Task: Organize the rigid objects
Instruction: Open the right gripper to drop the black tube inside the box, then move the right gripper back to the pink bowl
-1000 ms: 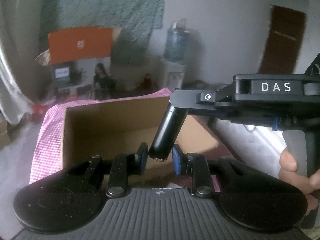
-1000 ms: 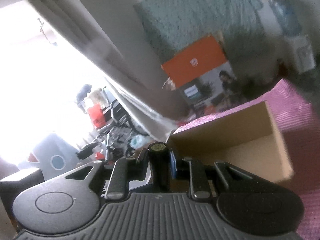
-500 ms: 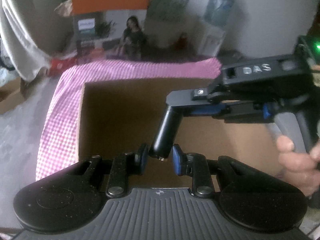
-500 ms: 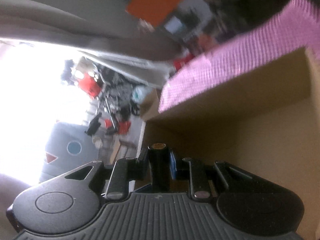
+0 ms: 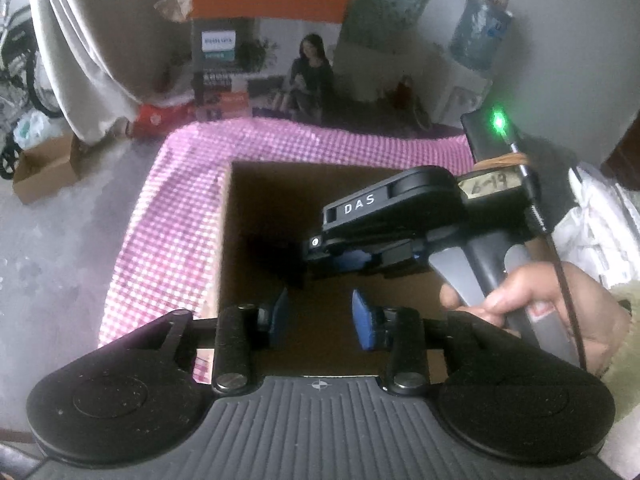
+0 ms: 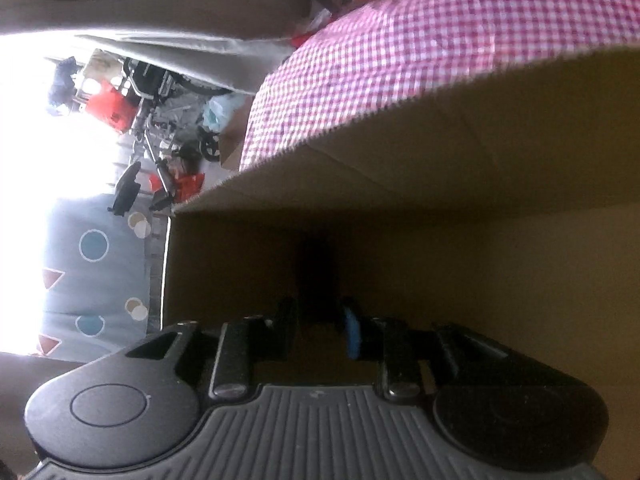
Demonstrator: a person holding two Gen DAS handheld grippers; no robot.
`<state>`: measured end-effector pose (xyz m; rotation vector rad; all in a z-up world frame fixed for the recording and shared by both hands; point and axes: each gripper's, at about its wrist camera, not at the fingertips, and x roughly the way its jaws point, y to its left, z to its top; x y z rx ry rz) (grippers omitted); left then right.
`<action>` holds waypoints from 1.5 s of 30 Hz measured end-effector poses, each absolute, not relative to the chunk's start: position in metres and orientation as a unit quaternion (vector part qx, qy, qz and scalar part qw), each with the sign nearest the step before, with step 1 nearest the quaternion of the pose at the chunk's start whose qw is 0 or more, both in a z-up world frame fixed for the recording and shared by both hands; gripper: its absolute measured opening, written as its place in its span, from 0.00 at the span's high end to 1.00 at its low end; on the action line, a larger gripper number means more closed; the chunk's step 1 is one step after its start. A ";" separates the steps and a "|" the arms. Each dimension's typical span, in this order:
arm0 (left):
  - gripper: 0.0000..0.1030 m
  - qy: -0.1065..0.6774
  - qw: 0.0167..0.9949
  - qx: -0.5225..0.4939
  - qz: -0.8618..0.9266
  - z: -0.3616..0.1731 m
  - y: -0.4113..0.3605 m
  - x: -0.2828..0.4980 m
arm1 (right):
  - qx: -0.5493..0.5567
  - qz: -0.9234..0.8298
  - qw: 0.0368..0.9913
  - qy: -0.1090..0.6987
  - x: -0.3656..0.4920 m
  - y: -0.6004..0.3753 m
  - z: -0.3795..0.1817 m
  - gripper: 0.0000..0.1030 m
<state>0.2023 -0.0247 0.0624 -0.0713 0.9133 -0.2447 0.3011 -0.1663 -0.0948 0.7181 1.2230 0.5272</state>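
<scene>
An open cardboard box (image 5: pixel 256 200) sits on a pink checked cloth (image 5: pixel 172 208). A hand (image 5: pixel 520 292) holds my right gripper (image 5: pixel 320 256) over the box from the right. A black cylinder (image 5: pixel 280 260) shows as a dark blur at its fingertips, inside the box. In the right wrist view the cylinder (image 6: pixel 316 268) is a dark smear between and just ahead of my right gripper (image 6: pixel 320 326). Its jaws are opening and no longer pinch it. My left gripper (image 5: pixel 320 316) hangs over the box's near side, its jaws opening with nothing between them.
The box wall (image 6: pixel 440 160) rises close on the right gripper's far side, with the cloth (image 6: pixel 400 40) beyond it. Behind the table stand a printed carton with an orange top (image 5: pixel 272 12), a water bottle (image 5: pixel 480 32) and a curtain (image 5: pixel 80 40). A small carton (image 5: pixel 40 164) lies on the floor.
Both grippers' jaws have widened. The cylinder's end has left the gap of the left fingers. The right gripper has dropped into the box, and the cylinder now blurs ahead of its fingers.
</scene>
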 end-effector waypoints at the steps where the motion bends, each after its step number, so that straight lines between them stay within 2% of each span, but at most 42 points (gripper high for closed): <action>1: 0.63 0.434 0.892 -0.036 -0.118 0.065 -0.024 0.199 | 0.326 0.238 0.731 0.550 0.294 -0.171 -0.093 0.53; 8: 0.55 0.396 0.908 -0.057 -0.123 0.087 -0.013 0.170 | 0.330 0.234 0.732 0.548 0.283 -0.182 -0.086 0.51; 12: 0.47 0.372 0.917 -0.061 -0.129 0.097 -0.010 0.150 | 0.339 0.245 0.738 0.530 0.264 -0.193 -0.066 0.51; 16: 0.41 0.348 0.925 -0.056 -0.143 0.104 -0.008 0.125 | 0.343 0.265 0.759 0.486 0.225 -0.216 -0.032 0.51; 18: 0.35 0.338 0.927 -0.058 -0.153 0.105 -0.007 0.113 | 0.343 0.279 0.772 0.456 0.196 -0.228 -0.012 0.51; 22: 0.31 0.336 0.922 -0.070 -0.178 0.097 -0.008 0.094 | 0.331 0.292 0.799 0.408 0.130 -0.253 0.014 0.51; 26: 0.31 0.355 0.909 -0.069 -0.209 0.073 -0.016 0.079 | 0.337 0.290 0.809 0.384 0.070 -0.272 0.007 0.51; 32: 0.33 0.399 0.879 -0.036 -0.259 0.027 -0.041 0.062 | 0.371 0.262 0.801 0.390 0.012 -0.277 -0.050 0.52; 38: 0.42 0.429 0.853 -0.005 -0.297 -0.002 -0.068 0.062 | 0.381 0.234 0.795 0.409 0.005 -0.268 -0.091 0.57; 45: 0.56 0.450 0.834 -0.005 -0.319 -0.020 -0.085 0.074 | 0.355 0.212 0.800 0.435 0.011 -0.258 -0.098 0.59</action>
